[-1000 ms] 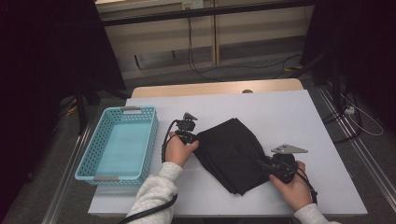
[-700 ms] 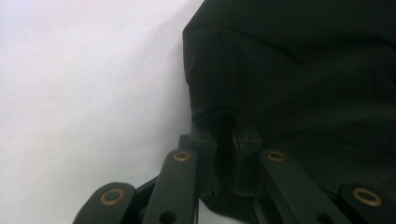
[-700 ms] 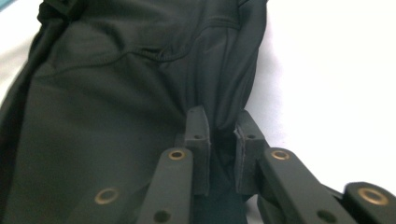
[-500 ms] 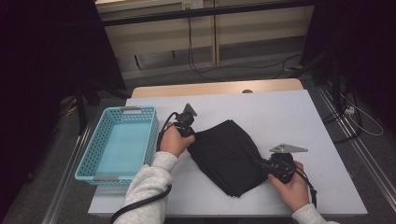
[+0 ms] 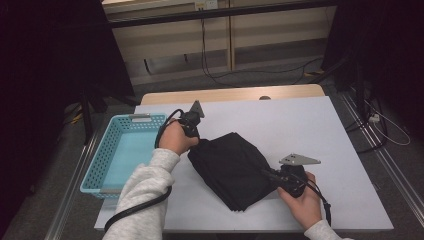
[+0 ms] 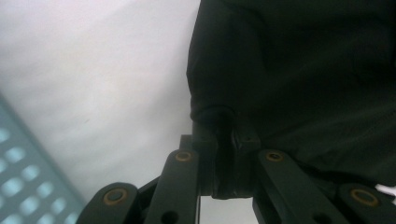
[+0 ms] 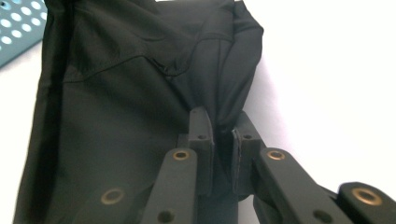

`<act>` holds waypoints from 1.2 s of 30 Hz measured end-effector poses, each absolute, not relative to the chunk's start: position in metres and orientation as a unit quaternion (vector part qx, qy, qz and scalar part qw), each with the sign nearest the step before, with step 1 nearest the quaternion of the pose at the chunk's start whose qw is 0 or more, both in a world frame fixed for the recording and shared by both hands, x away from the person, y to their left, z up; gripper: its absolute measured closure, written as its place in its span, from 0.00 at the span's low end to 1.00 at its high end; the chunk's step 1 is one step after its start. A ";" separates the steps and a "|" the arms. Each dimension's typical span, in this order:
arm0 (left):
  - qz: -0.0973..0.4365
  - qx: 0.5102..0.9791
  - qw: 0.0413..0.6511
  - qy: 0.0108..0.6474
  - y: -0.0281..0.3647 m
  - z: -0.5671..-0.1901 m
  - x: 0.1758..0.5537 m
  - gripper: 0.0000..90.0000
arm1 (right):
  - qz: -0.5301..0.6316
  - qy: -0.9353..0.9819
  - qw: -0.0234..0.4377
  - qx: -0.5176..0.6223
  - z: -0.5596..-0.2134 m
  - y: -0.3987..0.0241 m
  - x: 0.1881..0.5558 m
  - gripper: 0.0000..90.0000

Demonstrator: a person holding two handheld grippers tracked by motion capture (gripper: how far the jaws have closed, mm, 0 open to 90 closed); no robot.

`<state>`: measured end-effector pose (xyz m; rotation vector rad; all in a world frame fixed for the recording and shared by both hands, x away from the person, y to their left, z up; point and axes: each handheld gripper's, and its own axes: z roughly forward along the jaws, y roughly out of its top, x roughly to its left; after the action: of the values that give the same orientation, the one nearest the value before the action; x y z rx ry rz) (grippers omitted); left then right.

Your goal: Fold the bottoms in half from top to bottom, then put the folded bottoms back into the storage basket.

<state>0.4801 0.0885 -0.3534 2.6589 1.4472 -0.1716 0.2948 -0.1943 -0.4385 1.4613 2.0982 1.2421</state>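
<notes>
Cloth [image 5: 232, 170], black and folded, sits mid-worktop [image 5: 310, 120], and both tongs are now on it. Left tongs [image 5: 196, 143] have bitten the cloth's corner at ten o'clock; in the left gripper view the jaws have just been closing and now pinch a bunched fold of cloth [image 6: 299, 74] tight between them. Right tongs [image 5: 266, 173] come in from four o'clock; in the right gripper view the jaws have likewise just been closing and stand nearly together, with a tuck of cloth [image 7: 140, 93] caught between the pads [image 7: 201, 135]. A second ago the left hand [image 5: 172, 137] lay lower, beside the cloth; now it is higher, toward eleven o'clock, and the corner rises with it, so the near-left edge looks peeled up off the worktop. The right hand [image 5: 300, 197] has barely shifted and pins its side down near the worktop's five o'clock. That reads to me as the start of a lift or a fold, with the grasp made at two opposite points. Basket [image 5: 125, 150], blue and empty, waits at nine o'clock, just beside the left hand and apart from the cloth; my guess is that the cloth is bound there. Risk: thin fabric could slip from the right pads if the left pulls too far.
</notes>
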 end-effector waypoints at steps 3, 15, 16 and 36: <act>-0.054 0.881 0.046 0.469 0.091 -0.341 0.480 0.93 | 0.441 0.728 0.154 0.502 -0.436 -0.189 0.295 0.91; -0.047 0.887 0.017 0.460 0.111 -0.295 0.483 0.93 | 0.475 0.721 0.153 0.481 -0.420 -0.167 0.297 0.91; -0.044 0.887 0.016 0.460 0.114 -0.291 0.483 0.93 | 0.480 0.719 0.148 0.480 -0.418 -0.165 0.298 0.91; -0.011 0.885 -0.004 0.466 0.153 -0.221 0.493 0.93 | 0.538 0.699 0.137 0.451 -0.389 -0.122 0.320 0.91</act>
<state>0.4933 0.1531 -0.2214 2.7855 1.4687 -0.0354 0.3202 -0.1215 -0.3887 1.3052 2.0219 1.5561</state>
